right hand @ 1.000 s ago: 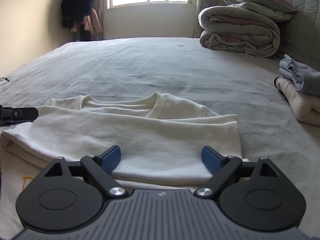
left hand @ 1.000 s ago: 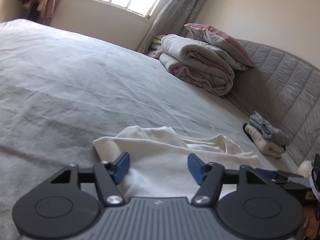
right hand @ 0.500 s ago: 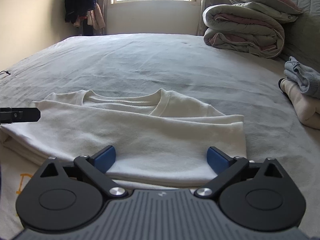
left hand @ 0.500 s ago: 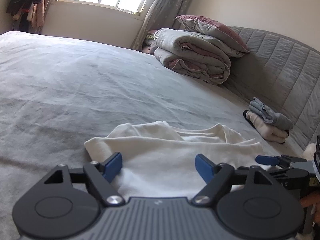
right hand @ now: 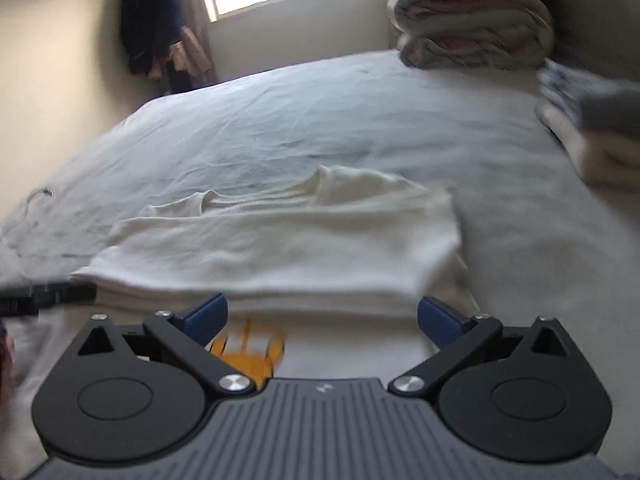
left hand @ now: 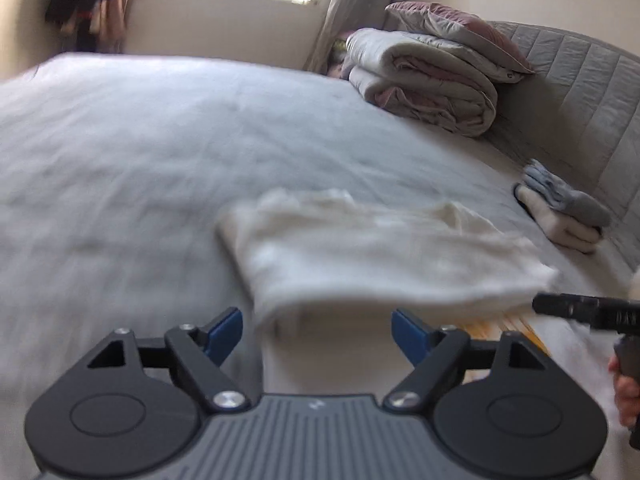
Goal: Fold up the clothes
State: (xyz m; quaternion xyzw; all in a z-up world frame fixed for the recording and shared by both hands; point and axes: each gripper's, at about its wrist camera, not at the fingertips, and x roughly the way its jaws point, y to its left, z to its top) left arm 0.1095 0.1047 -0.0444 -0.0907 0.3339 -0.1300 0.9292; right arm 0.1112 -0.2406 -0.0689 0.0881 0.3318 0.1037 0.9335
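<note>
A cream T-shirt [left hand: 380, 256] lies folded on the grey bed, collar on the far side. Its near fold edge sits just beyond my left gripper [left hand: 318, 332], which is open with nothing between its blue pads. In the right wrist view the same shirt [right hand: 280, 248] lies ahead of my right gripper [right hand: 322, 316], which is open wide and holds nothing. An orange print [right hand: 248, 348] shows on the lower layer under that gripper. The right gripper's finger [left hand: 580, 308] reaches in at the shirt's right end. The left gripper's finger [right hand: 48, 294] shows at its left end. Both views are blurred.
A rolled duvet [left hand: 432, 80] with a pillow on top sits at the far right by the padded headboard [left hand: 580, 92]. A small pile of folded clothes [left hand: 564, 212] lies right of the shirt. Dark garments [right hand: 152, 28] hang beside the window. Grey bedsheet [left hand: 120, 152] spreads left.
Both grippers have drawn back and risen from the shirt, their jaws a little wider. The fold edge now lies ahead of the fingertips, and the orange print has come into view.
</note>
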